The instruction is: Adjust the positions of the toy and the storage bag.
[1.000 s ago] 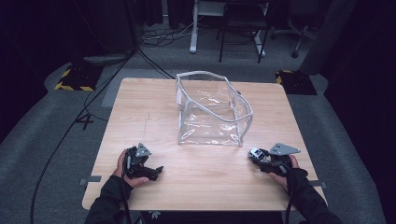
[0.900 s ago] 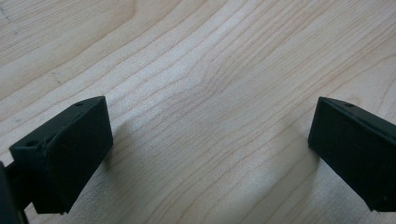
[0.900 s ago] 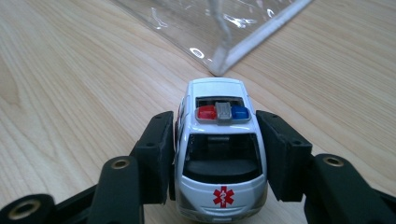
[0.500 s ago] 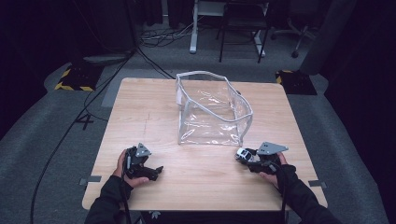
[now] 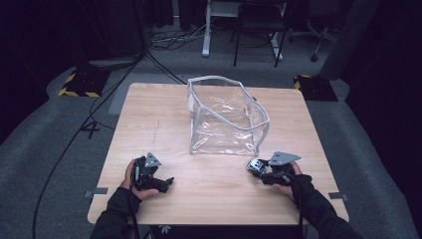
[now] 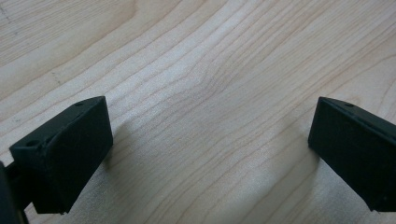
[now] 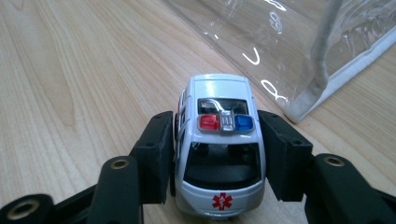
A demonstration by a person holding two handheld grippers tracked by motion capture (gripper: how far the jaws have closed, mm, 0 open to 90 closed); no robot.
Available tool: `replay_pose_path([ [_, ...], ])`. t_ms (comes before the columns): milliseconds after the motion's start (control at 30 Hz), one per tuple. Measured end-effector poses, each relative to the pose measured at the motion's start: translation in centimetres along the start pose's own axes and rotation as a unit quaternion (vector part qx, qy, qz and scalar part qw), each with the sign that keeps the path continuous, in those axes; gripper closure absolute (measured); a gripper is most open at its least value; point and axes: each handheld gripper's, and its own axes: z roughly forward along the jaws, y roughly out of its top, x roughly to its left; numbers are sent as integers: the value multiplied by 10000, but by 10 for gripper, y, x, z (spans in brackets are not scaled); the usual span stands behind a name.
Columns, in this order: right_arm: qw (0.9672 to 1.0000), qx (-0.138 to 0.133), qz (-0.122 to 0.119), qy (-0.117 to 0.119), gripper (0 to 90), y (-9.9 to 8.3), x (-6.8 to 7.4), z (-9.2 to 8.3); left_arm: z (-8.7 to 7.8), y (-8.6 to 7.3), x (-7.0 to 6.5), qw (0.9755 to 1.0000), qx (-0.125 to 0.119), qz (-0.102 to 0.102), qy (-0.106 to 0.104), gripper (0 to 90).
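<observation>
**op_rig:** Right gripper [image 7: 219, 154] is clamping the toy ambulance [image 7: 218, 140] by its flanks right now, one pad on each side, so the jaws are only as far apart as the car is wide. I'm holding it low over the table [image 5: 164, 124], just off the near right corner of the clear bag [image 5: 226, 117], with the car's front pointing my way and its tail toward the bag. Guessing the car is going in there.

**benchwatcher:** What's the left one doing?

**op_rig:** Left gripper [image 5: 149, 174] is parking well off to the near left of the bag, jaws spread wide, nothing between them but bare wood.

**benchwatcher:** So what's worrying you?

**op_rig:** Couple of things. I'm gripping smooth painted sides, so if I'm tilting the car on the way up it could be sliding out nose first. Bigger one: the bag's soft and nobody's holding it. Its grey rim [image 5: 234, 122] is standing higher than where I'm carrying the car, so if I'm coming in too low I'm shoving that corner seam [image 7: 317, 65] and pushing the whole bag away across the table, or folding the wall in.

**benchwatcher:** Bring the left in to steady it?

**op_rig:** Thinking about it, yeah. Or I'm just lifting clear above the rim first.
</observation>
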Motion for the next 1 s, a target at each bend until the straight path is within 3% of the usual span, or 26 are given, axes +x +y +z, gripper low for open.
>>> replay_pose_path([
  [233, 9999, 117, 5, -37, 446, -5, 1, -4, 0, 0, 0, 10000, 0, -4, -18, 1],
  [333, 9999, 100, -98, -25, 420, -8, -1, -6, 0, 0, 0, 10000, 0, -7, -21, 1],
  [367, 9999, 130, 35, -23, 405, -8, 0, -8, 0, 0, 0, 10000, -1, -6, -22, 1],
  [567, 9996, 221, 151, -13, 276, -11, -5, -10, 0, 0, 0, 10000, -1, -10, -25, 1],
  [633, 9994, 252, 178, 126, 254, -11, -5, -9, 0, 0, 0, 10000, 0, -20, -36, 1],
  [867, 9994, 247, 165, 167, 268, -10, -4, -8, 0, 0, 0, 10000, -1, -7, -22, 1],
  [1000, 9995, 213, 205, 133, 352, -10, -4, -8, 0, 0, 0, 10000, -1, -8, -21, 1],
])
